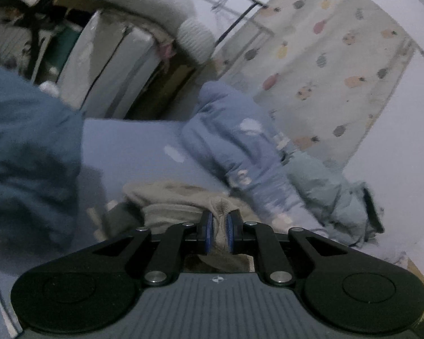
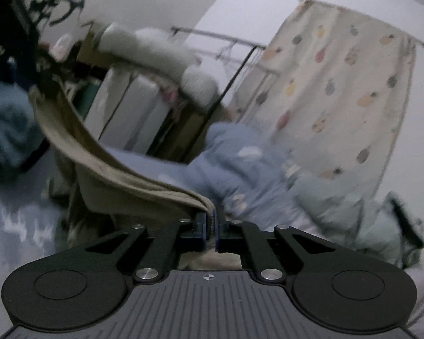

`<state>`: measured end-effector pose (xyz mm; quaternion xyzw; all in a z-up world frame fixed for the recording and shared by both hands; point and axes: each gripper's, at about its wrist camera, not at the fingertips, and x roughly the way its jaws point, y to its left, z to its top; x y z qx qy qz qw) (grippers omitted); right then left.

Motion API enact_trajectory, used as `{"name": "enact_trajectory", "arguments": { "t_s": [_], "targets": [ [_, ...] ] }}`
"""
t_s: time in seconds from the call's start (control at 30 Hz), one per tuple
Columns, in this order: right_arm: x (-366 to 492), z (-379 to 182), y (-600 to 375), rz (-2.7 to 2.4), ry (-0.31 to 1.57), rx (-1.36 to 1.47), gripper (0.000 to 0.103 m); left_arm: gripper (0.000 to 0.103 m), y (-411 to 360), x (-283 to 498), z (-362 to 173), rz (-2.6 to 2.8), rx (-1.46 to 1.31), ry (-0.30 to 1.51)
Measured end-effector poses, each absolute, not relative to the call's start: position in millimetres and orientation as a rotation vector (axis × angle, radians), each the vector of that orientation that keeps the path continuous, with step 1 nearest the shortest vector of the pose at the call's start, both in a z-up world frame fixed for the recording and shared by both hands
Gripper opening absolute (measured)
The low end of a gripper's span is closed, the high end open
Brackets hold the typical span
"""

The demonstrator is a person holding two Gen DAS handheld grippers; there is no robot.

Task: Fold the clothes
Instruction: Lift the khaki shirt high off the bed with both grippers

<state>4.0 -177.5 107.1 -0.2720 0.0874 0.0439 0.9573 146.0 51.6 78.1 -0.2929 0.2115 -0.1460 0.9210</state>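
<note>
Both claws pinch a tan garment point(image 2: 104, 166) held above a blue bed point(image 1: 132, 141): the left claw point(image 1: 220, 233) nips a bunched ribbed edge, the right claw point(image 2: 215, 230) a layered hem. The cloth looks soft, light and limp, sagging between them; hems give the surest hold.

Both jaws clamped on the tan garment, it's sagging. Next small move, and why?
Probably draw the two grippers apart to pull the edge taut. The left gripper pinches a bunched ribbed part of the tan knit garment, the right gripper grips its edge, and the cloth between them droops in a slack curve above the pale blue bedsheet.
</note>
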Motion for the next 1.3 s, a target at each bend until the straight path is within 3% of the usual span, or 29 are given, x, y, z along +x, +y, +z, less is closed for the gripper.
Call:
{"name": "enact_trajectory", "arguments": {
  "t_s": [0.6,1.03,1.3],
  "targets": [
    [-106,304,-250,-0.037,-0.050,-0.495,0.006,0.014,-5,79,236,-0.512,-0.548,0.143],
    [-226,423,-296,-0.119,-0.191,-0.510,0.006,0.014,-26,-4,303,-0.701,-0.570,-0.054],
    [-309,464,-306,-0.152,-0.245,-0.543,0.006,0.014,-31,-58,326,-0.821,-0.562,-0.114]
  ]
}}
